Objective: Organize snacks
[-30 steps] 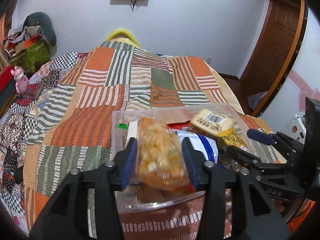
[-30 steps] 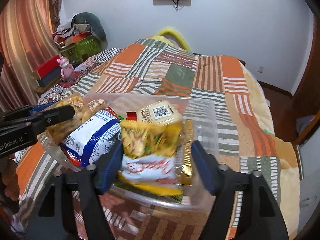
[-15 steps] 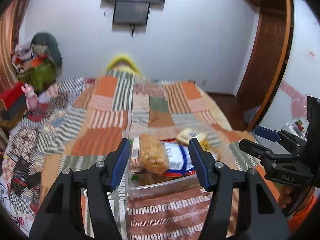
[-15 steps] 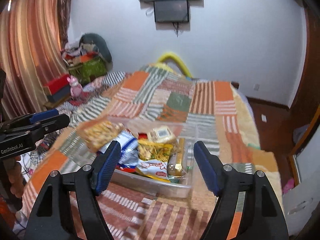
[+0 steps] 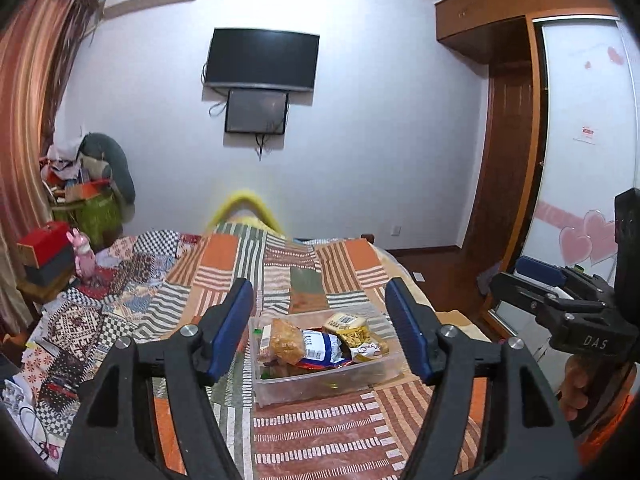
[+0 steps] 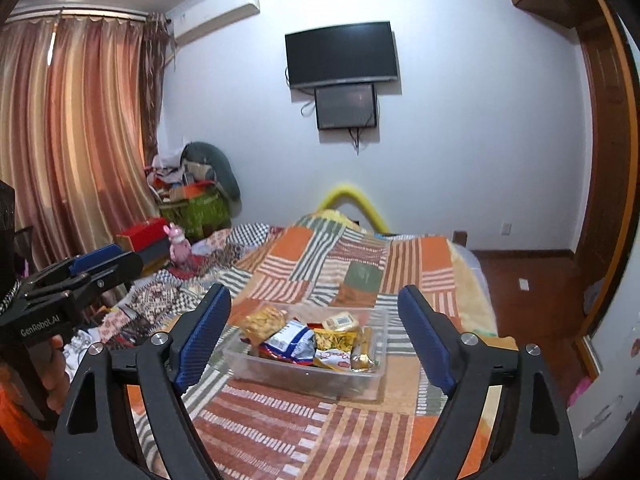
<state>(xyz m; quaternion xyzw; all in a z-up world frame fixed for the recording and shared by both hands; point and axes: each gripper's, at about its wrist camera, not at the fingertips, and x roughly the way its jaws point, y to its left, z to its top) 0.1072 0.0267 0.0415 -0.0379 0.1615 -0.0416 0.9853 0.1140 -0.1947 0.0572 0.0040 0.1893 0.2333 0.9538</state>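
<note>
A clear plastic bin (image 5: 320, 384) (image 6: 304, 374) sits on the patchwork bed and holds several snack packs: an orange pack of snacks (image 5: 286, 340) (image 6: 264, 318), a blue-and-white bag (image 5: 322, 346) (image 6: 290, 338), a yellow bag (image 5: 356, 334) (image 6: 334, 338) and a pale pack with a barcode (image 5: 344, 320) (image 6: 340, 322). My left gripper (image 5: 322, 330) is open and empty, raised well back from the bin. My right gripper (image 6: 316, 330) is open and empty, also raised back from it. Each gripper shows at the edge of the other's view.
The patchwork quilt (image 5: 280, 264) covers the bed. A pink toy (image 5: 84, 256), a red box (image 5: 44, 246) and a cluttered pile (image 5: 88, 196) stand at the left. A TV (image 5: 260, 60) hangs on the far wall; a wardrobe (image 5: 580, 160) is at the right.
The left gripper let go of the orange snack pack into the bin and the right gripper released the yellow bag. Both opened, then pulled up and back from the bin.
</note>
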